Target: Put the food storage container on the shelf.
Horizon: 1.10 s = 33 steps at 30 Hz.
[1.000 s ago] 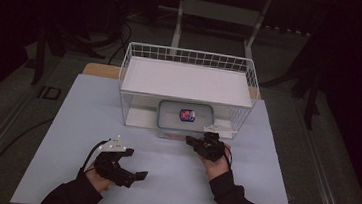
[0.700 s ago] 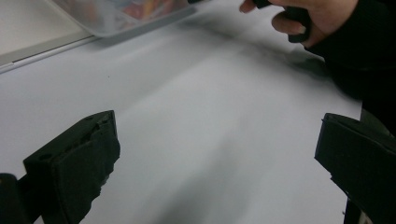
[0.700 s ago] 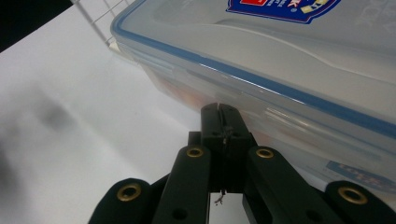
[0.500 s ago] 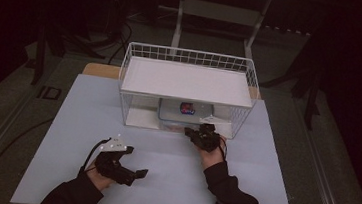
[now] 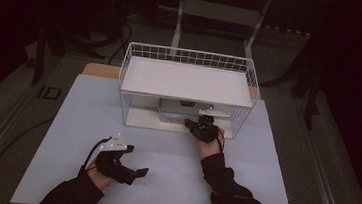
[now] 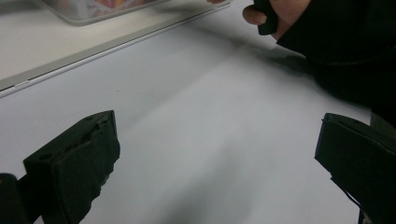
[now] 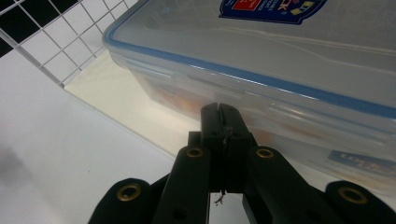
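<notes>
Box lid point(image 7: 280, 51): a blue and red brand sticker point(image 7: 273, 8) sits at its top edge, letters cut off and blurred, only "CK" legible. Box front wall: a small blue label point(image 7: 362, 162), print unreadable. No other text readable.

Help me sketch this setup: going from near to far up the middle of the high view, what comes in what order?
Right sleeve → right hand → right tongs → box on the rack's lower level → rack's white top shelf → rack's back rail.
</notes>
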Each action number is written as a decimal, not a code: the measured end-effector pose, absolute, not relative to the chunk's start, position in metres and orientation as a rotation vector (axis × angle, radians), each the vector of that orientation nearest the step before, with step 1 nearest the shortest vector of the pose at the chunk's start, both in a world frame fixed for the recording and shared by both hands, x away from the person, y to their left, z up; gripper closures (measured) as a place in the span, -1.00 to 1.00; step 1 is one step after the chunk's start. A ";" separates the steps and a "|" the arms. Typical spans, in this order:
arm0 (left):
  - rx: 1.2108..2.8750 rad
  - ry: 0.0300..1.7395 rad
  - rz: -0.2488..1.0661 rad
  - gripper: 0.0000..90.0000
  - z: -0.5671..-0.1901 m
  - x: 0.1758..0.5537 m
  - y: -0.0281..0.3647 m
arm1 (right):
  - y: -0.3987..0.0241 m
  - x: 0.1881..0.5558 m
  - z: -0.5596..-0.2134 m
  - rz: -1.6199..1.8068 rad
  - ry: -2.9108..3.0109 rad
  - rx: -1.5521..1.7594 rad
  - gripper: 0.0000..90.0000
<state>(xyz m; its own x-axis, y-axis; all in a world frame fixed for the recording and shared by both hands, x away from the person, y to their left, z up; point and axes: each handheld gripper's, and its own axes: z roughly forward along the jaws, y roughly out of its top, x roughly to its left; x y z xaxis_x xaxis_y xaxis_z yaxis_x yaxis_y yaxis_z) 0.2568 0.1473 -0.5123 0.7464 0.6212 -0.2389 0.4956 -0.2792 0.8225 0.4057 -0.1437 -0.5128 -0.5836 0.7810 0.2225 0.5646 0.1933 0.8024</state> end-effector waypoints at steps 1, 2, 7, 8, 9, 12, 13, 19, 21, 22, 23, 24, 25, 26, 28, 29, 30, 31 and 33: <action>1.939 0.852 0.163 -1.00 -0.512 0.257 0.147 | -0.144 0.407 -0.513 1.337 2.236 1.272 1.00; 1.935 0.853 0.167 -1.00 -0.512 0.257 0.148 | -0.143 0.407 -0.514 1.346 2.238 1.274 1.00; 1.940 0.853 0.163 -1.00 -0.512 0.257 0.147 | -0.139 0.406 -0.514 1.333 2.234 1.264 1.00; 1.939 0.852 0.162 -1.00 -0.512 0.256 0.147 | -0.139 0.406 -0.515 1.335 2.234 1.262 0.99; 1.942 0.851 0.161 -1.00 -0.512 0.256 0.147 | -0.139 0.405 -0.515 1.341 2.229 1.265 0.99; 1.943 0.850 0.162 -1.00 -0.512 0.256 0.147 | -0.140 0.400 -0.512 1.351 2.242 1.243 0.90; 1.943 0.851 0.163 -1.00 -0.511 0.256 0.147 | -0.140 0.398 -0.512 1.354 2.242 1.233 0.84; 1.946 0.850 0.163 -1.00 -0.511 0.255 0.147 | -0.144 0.382 -0.505 1.420 2.236 1.140 -0.08; 1.947 0.850 0.157 -1.00 -0.512 0.255 0.147 | -0.147 0.379 -0.504 1.464 2.259 1.100 -0.39; 1.948 0.849 0.157 -1.00 -0.512 0.255 0.147 | -0.149 0.377 -0.505 1.472 2.282 1.066 -0.54; 1.949 0.846 0.159 -1.00 -0.512 0.255 0.147 | -0.150 0.376 -0.505 1.479 2.288 1.061 -0.58; 1.947 0.843 0.156 -1.00 -0.511 0.255 0.146 | -0.152 0.375 -0.506 1.492 2.293 1.051 -0.60; 1.950 0.837 0.160 -1.00 -0.511 0.254 0.146 | -0.154 0.374 -0.506 1.485 2.300 1.051 -0.63; 1.950 0.837 0.160 -1.00 -0.511 0.254 0.146 | -0.154 0.374 -0.506 1.485 2.300 1.051 -0.63; 1.950 0.835 0.160 -1.00 -0.511 0.253 0.145 | -0.160 0.367 -0.506 1.489 2.298 1.050 -0.64; 1.952 0.833 0.162 -1.00 -0.511 0.252 0.145 | -0.163 0.363 -0.505 1.484 2.293 1.049 -0.64; 1.955 0.832 0.161 -1.00 -0.511 0.252 0.145 | -0.165 0.360 -0.504 1.483 2.296 1.039 -0.64; 1.955 0.830 0.161 -1.00 -0.510 0.251 0.145 | -0.167 0.356 -0.503 1.482 2.293 1.033 -0.64; 1.957 0.826 0.165 -1.00 -0.510 0.251 0.145 | -0.170 0.349 -0.501 1.481 2.287 1.015 -0.64</action>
